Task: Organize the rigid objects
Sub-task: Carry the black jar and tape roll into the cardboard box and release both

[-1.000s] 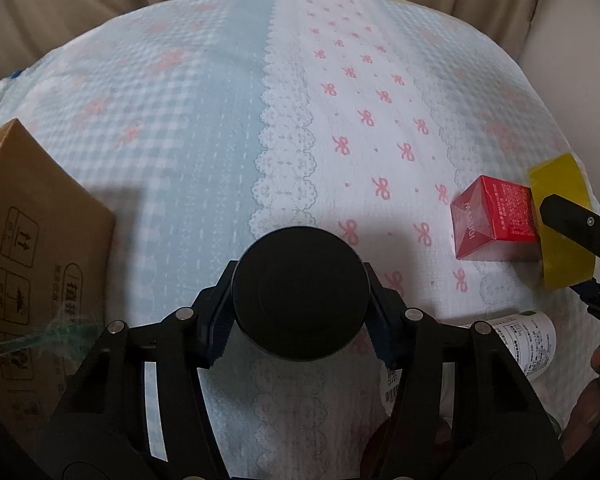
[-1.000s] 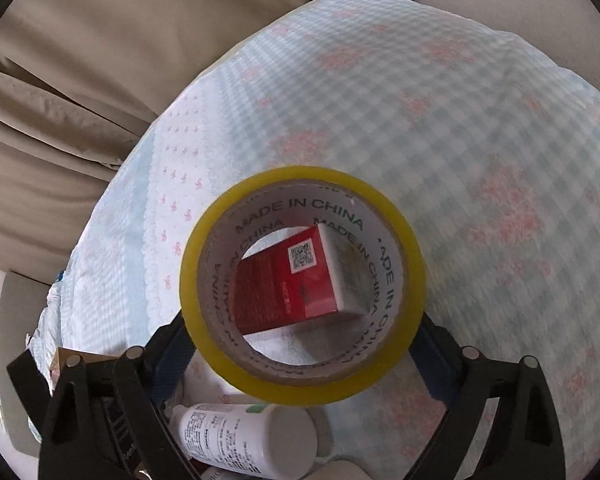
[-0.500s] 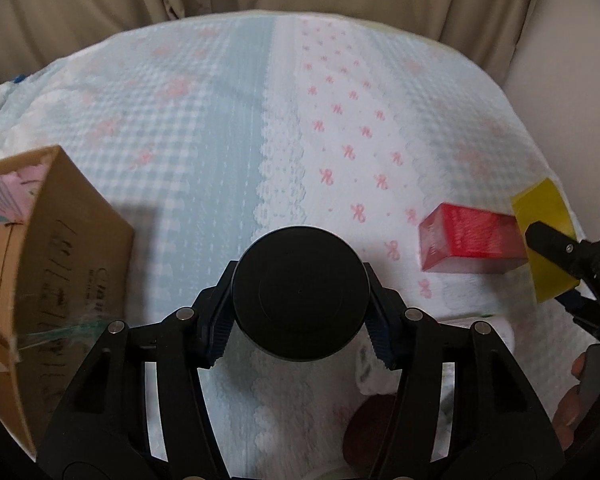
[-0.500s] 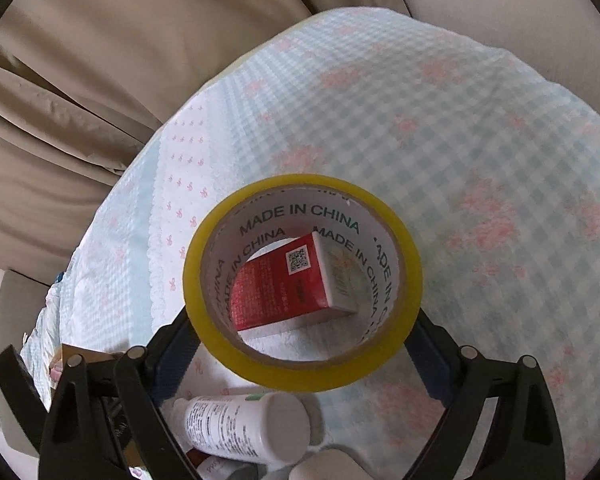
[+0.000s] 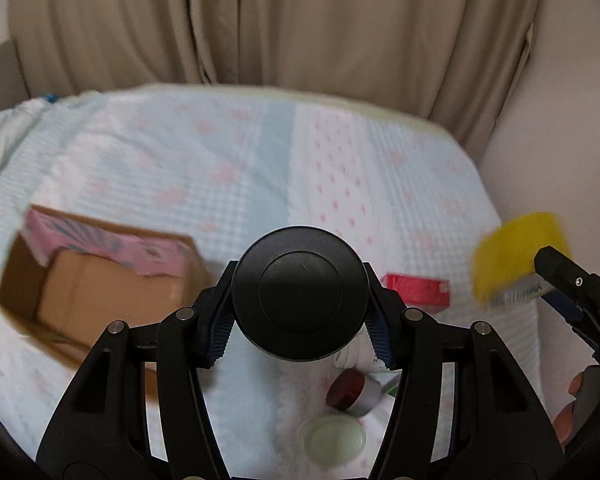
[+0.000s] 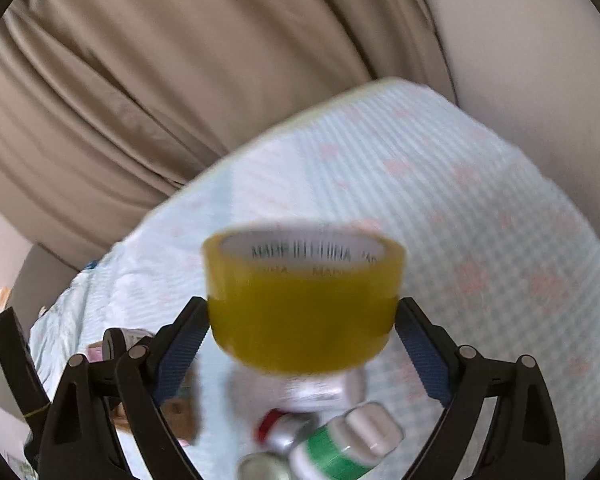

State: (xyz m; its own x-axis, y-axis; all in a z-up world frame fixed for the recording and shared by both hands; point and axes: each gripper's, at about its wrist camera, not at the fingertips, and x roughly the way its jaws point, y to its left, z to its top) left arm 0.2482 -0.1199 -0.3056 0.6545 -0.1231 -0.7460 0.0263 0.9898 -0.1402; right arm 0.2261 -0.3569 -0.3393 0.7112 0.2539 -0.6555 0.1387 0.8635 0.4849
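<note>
Above the bed (image 5: pixel 260 168), the left gripper (image 5: pixel 300 312) clamps a black lid (image 5: pixel 300 294) and the right gripper (image 6: pixel 302 320) clamps yellow tape (image 6: pixel 302 312), both apparently mid-carry, needing next a swing over the box (image 5: pixel 80 284) near the bed's left edge.

Beige curtains (image 5: pixel 300 20) hang in folds behind the bed. A quilt (image 5: pixel 260 168) of pale blue check and white with pink bows covers it. A plain wall (image 5: pixel 560 140) stands right.
</note>
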